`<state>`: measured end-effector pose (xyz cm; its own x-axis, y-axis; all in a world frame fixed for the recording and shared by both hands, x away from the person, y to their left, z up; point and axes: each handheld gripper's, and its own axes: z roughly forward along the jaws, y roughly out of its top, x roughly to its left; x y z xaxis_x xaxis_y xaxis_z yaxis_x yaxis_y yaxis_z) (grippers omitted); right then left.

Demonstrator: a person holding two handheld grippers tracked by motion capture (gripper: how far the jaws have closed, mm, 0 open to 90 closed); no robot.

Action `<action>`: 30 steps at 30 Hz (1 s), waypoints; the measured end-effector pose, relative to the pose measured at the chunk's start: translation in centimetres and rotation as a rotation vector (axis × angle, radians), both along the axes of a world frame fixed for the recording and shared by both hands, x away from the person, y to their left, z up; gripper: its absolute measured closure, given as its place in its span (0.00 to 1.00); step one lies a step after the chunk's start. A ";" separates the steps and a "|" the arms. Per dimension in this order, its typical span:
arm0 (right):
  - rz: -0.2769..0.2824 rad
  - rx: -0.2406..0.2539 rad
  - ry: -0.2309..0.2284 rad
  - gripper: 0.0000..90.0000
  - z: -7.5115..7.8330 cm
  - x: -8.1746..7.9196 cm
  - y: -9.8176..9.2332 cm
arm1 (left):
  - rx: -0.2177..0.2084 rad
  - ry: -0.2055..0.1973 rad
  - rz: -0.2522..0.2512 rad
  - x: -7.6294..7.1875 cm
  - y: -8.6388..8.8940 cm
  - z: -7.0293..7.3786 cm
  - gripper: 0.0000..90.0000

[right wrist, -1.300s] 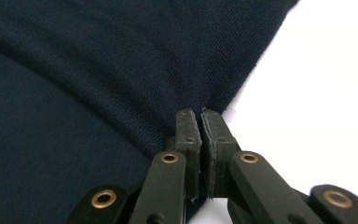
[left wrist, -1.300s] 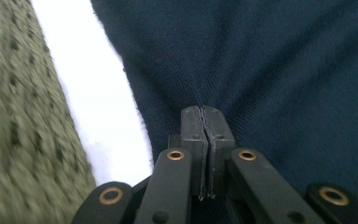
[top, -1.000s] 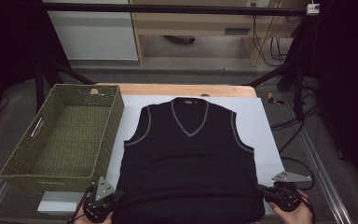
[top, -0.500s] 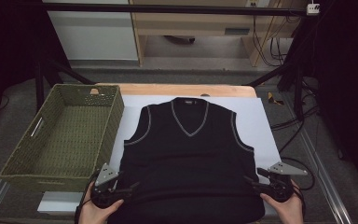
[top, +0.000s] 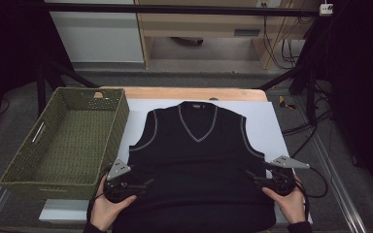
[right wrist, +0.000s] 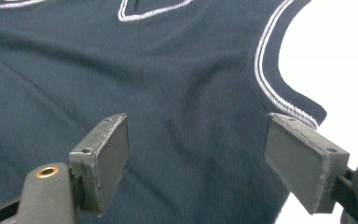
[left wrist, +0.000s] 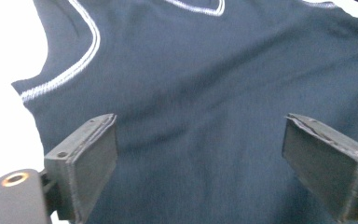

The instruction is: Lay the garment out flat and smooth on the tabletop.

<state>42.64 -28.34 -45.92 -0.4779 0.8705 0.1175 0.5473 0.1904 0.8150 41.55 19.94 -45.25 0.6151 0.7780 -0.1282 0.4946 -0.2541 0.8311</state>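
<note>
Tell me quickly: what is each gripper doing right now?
Left gripper: open, jaws just opened, holding nothing, above the black vest.
Right gripper: open, jaws just opened, holding nothing, above the vest.

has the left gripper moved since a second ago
Yes. The left gripper has slid up the vest, away from its hem, jaws just opened and empty.

Grey floor (top: 213, 80), seemingly wooden shelving (top: 199, 22) behind.
</note>
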 end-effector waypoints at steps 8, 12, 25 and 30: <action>-0.010 0.027 -0.016 0.19 0.7 1.7 0.7 | -0.049 -0.014 -0.011 1.9 -0.5 0.9 0.02; -0.012 0.027 -0.029 0.17 1.0 2.7 1.1 | -0.074 -0.013 -0.008 3.0 -0.8 1.5 0.00; -0.023 0.059 -0.084 0.15 2.4 5.5 1.8 | -0.065 -0.019 -0.010 6.6 -2.1 2.3 0.00; -0.035 0.055 -0.087 0.16 2.6 6.5 1.7 | -0.070 -0.017 0.009 7.8 -2.1 2.6 0.00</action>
<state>49.18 -26.67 -43.32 -0.4583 0.8800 0.1251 0.4791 0.1261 0.8687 49.31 17.86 -42.61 0.6104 0.7732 -0.1722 0.4821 -0.1902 0.8552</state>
